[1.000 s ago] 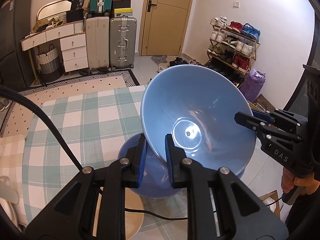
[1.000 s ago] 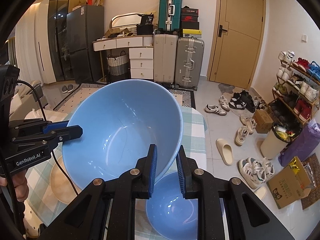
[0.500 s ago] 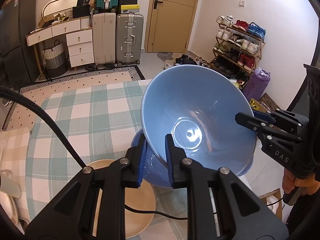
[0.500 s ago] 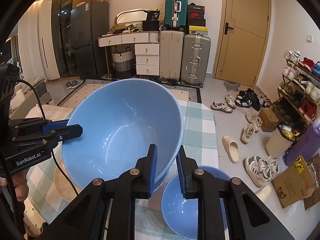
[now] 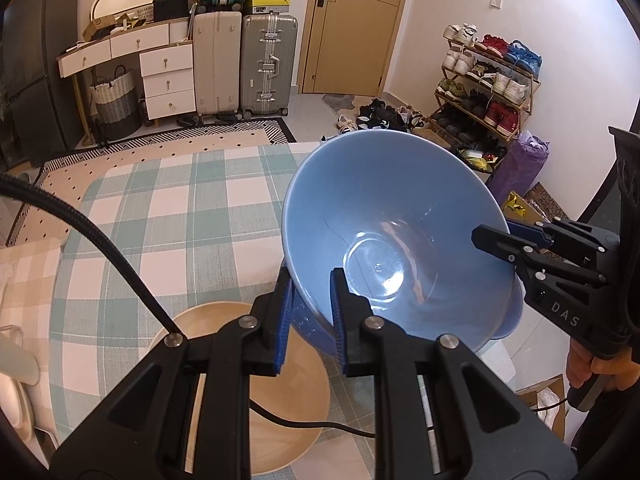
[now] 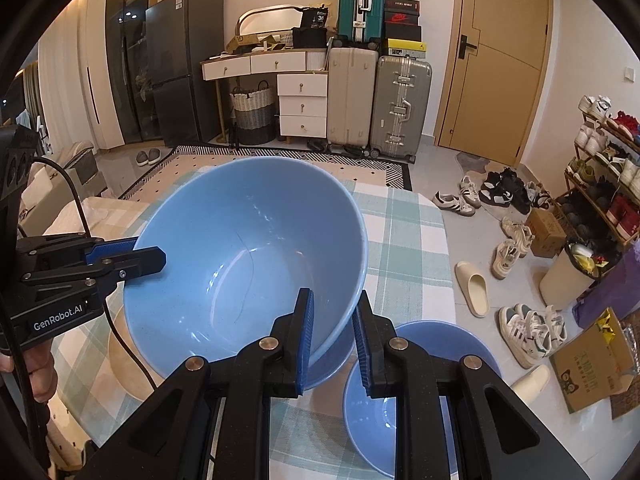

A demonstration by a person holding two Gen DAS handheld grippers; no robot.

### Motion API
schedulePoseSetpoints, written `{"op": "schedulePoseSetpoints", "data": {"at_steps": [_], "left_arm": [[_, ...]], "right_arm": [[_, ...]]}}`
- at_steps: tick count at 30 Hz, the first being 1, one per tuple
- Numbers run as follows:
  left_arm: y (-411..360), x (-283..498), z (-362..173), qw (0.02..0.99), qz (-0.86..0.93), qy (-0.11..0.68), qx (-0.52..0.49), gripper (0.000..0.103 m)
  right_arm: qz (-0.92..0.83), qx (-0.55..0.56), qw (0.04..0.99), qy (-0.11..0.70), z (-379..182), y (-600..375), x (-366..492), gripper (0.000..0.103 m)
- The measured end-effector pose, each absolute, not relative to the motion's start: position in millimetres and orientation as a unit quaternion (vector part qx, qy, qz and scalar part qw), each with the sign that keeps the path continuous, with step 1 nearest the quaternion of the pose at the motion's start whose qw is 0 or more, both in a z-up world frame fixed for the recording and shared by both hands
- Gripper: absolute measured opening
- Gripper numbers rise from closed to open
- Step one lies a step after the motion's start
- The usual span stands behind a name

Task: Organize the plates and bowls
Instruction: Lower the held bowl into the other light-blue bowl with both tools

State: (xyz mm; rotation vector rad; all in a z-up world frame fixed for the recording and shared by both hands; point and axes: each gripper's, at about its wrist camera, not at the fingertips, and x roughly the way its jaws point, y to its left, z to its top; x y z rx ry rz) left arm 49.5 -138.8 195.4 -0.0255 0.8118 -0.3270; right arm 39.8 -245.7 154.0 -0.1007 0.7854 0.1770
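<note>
A large blue bowl (image 5: pixel 380 220) (image 6: pixel 240 240) hangs tilted above the table, held by both grippers at opposite sides of its rim. My left gripper (image 5: pixel 310 276) (image 6: pixel 146 250) is shut on the near-left rim, one pad inside and one outside. My right gripper (image 6: pixel 332 296) (image 5: pixel 496 232) is shut on the opposite rim in the same way. A second blue bowl (image 6: pixel 440 336) (image 5: pixel 308 332) stands on the table, below and to the right of the held one. A round wooden plate (image 5: pixel 224 340) (image 6: pixel 124 360) lies on the cloth under my left gripper.
The table wears a green and white checked cloth (image 5: pixel 180 220) (image 6: pixel 408 248), and its right edge is close to the second bowl. A black cable (image 5: pixel 100 248) trails across the plate. On the floor to the right are shoes (image 6: pixel 516 248), a cardboard box (image 6: pixel 588 368) and a shoe rack (image 5: pixel 488 80).
Both grippers have carried the large bowl lower and sideways off the second bowl, toward the wooden plate. More of the plate shows now. Both grips are unchanged.
</note>
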Motion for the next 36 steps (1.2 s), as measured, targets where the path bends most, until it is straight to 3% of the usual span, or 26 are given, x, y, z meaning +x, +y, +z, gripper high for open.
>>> {"op": "schedulePoseSetpoints", "data": {"at_steps": [36], "left_arm": [[-151.5,123.1,92.9,0.892,-0.140,0.430,0.005,0.014]], "right_arm": [[0.086,-0.055,0.893,0.438,86.0,-250.1,75.9,0.020]]}}
